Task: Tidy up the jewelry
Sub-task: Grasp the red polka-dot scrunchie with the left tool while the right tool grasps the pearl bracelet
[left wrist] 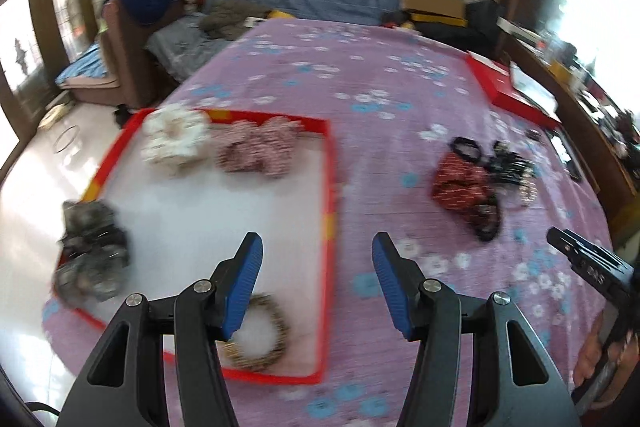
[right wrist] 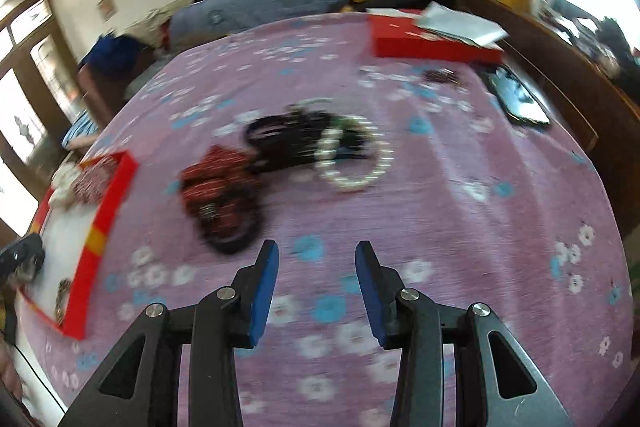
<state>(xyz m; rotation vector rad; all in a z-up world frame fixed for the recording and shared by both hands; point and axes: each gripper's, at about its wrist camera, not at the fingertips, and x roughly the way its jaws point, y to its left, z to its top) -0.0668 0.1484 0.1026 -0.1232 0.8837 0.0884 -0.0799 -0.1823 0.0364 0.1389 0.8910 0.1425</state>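
Observation:
A red-rimmed tray (left wrist: 330,163) with a white floor lies on the purple flowered bedspread. In it are a white scrunchie (left wrist: 176,139), a red-and-white scrunchie (left wrist: 256,147), a grey scrunchie (left wrist: 92,251) and a leopard-print ring (left wrist: 264,339). My left gripper (left wrist: 317,251) hangs open over the tray's right edge, nothing between its fingers. To the right lies a loose pile: a dark red scrunchie (right wrist: 220,187), black hair ties (right wrist: 288,139) and a pearl bracelet (right wrist: 356,163). My right gripper (right wrist: 316,255) is open and empty just short of that pile.
A red box lid (right wrist: 432,43) with white papers lies at the bed's far right. A phone (right wrist: 520,99) rests near the right edge, beside a wooden desk. Blue bedding and clothes are heaped at the head of the bed.

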